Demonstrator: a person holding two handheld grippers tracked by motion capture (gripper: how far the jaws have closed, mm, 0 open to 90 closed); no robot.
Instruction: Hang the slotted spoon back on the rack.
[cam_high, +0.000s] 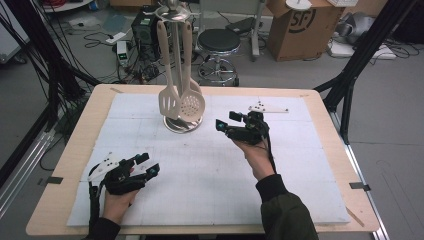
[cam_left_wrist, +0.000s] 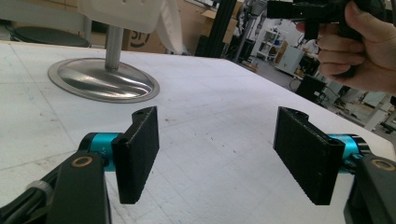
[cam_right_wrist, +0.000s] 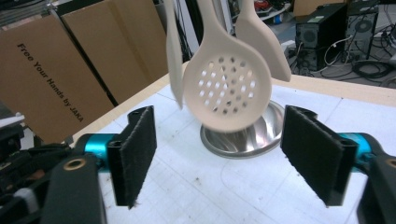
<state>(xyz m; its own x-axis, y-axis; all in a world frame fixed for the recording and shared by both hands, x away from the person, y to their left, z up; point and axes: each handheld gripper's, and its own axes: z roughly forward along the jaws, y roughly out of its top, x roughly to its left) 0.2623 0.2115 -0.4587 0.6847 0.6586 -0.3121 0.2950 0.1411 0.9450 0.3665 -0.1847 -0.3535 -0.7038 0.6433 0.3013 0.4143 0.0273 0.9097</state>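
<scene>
the right gripper (cam_high: 226, 125) was released, its jaws standing wide with nothing between them, and it faced the perforated skimmer (cam_right_wrist: 227, 91) that hung just ahead of its pads. the skimmer hung from a metal stand (cam_high: 183, 125) near the far middle of the table (cam_high: 60, 200), beside a slotted turner (cam_high: 170, 102) and, it seemed, a third utensil behind them, though the rack top was cut off and hard to read. the skimmer's round head dangled just above the stand's shiny base (cam_right_wrist: 261, 135), tilted a little. the left gripper (cam_high: 146, 164) rested low at the near left of the white mat (cam_high: 210, 170), also released and empty, well apart from the stand.

judging by this, the step in hand was the approach to the skimmer. the next move would call for bringing the open jaws either side of the skimmer's head or lower handle, squaring the pads to its thin edge, then clenching before lifting it off its hook without swinging the neighbours.
</scene>
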